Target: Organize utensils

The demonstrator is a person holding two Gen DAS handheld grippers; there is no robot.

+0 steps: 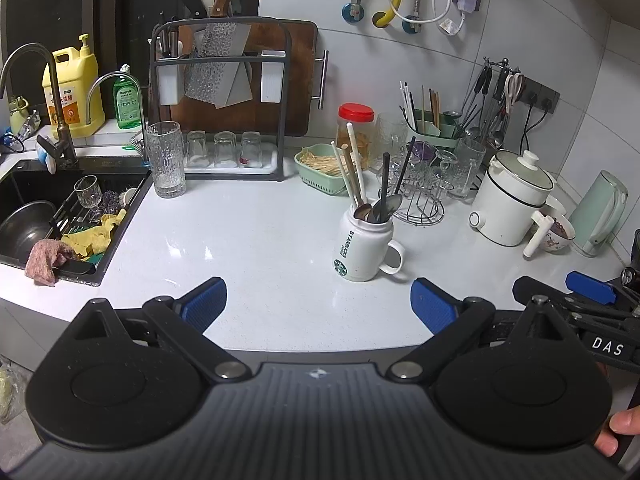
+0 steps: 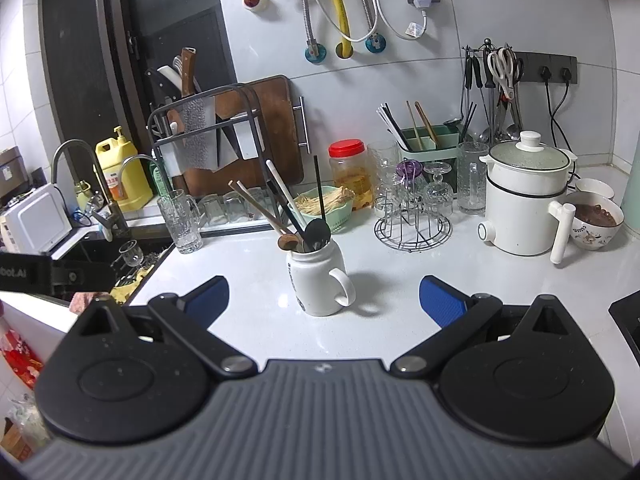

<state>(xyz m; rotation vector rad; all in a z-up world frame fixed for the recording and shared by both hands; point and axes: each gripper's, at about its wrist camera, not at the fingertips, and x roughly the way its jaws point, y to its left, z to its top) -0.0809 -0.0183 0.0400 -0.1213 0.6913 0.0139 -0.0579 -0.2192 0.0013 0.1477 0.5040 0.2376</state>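
Both grippers hang over the counter edge with nothing between their pads: the left gripper [image 1: 318,304] spread wide, the right gripper [image 2: 324,300] likewise. The mug [image 2: 316,280] stands just beyond them, packed with spoons and chopsticks [image 2: 296,216]. Behind the mug, by the wall, a green holder [image 2: 428,144] keeps more chopsticks. That fits either utensils gathered into the mug or waiting to leave it; I can't judge which. What lies deep inside the mug is hidden.
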